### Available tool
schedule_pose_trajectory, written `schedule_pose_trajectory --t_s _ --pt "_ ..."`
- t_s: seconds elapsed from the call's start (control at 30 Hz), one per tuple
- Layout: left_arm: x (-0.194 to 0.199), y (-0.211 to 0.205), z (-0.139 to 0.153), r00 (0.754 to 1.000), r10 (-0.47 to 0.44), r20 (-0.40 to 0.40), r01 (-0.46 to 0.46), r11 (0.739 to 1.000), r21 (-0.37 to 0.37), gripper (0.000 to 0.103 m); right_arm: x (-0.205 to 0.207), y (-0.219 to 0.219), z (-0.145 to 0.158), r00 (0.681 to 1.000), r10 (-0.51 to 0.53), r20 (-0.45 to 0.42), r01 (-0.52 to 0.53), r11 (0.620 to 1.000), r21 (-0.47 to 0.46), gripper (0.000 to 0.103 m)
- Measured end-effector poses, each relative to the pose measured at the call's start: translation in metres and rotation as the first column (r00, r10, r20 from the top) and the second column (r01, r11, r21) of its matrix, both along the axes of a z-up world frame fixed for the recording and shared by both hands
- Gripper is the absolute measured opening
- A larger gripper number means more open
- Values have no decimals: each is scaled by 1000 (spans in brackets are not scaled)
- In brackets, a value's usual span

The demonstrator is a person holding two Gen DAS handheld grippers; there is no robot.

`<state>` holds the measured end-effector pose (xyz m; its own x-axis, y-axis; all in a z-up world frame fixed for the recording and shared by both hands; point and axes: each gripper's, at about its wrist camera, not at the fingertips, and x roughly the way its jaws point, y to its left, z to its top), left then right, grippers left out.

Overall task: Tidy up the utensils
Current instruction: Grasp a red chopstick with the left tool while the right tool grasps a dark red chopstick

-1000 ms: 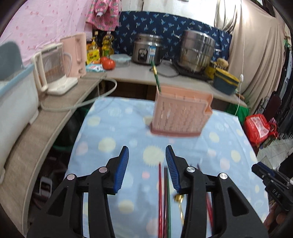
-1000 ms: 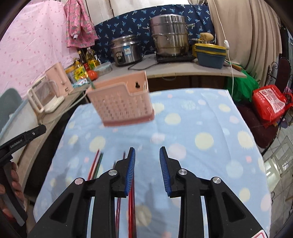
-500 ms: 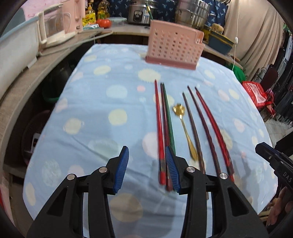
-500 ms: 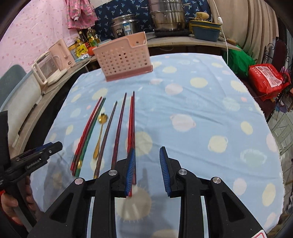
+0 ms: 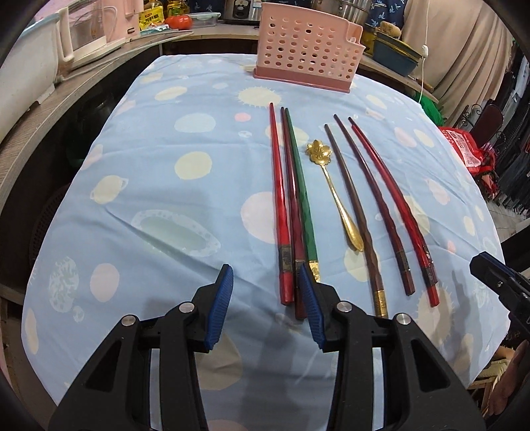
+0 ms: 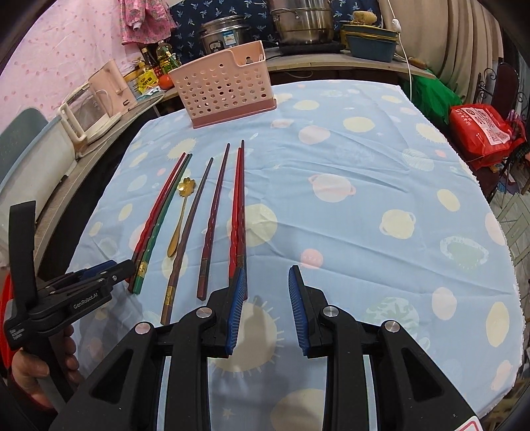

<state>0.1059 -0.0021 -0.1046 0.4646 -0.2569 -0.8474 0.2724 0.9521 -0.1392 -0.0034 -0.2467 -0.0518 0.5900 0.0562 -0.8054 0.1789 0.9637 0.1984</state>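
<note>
A pink perforated utensil basket (image 5: 306,58) stands near the far edge of the counter (image 5: 165,185), which wears a blue cloth with pale planets. Behind it, on a side ledge, sit a white kettle (image 6: 87,112), oil bottles (image 6: 162,54) and a steel pot (image 6: 303,21). A red bag (image 6: 482,131) lies off the right edge.

The chopsticks (image 5: 293,202) and a gold flower-headed spoon (image 5: 334,192) lie in a row near the middle of the counter, their handle ends toward the near edge. The left tool (image 5: 265,305) hovers with fingers wide apart, empty, its right finger just beside the red and green chopstick ends. The right tool (image 6: 266,310) is likewise spread and empty, its left finger by the bright red pair (image 6: 238,212).
</note>
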Motion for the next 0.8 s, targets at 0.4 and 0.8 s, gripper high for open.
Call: schedule_pose_trajectory --t_s 0.4,0.8 --pt "3 0 -6 1000 10 24 -12 999 52 35 5 3 -6 1000 11 -16 -11 1000 8 27" --pt "6 2 -6 999 19 31 -20 999 43 10 14 12 -16 998 49 -34 -49 999 10 27"
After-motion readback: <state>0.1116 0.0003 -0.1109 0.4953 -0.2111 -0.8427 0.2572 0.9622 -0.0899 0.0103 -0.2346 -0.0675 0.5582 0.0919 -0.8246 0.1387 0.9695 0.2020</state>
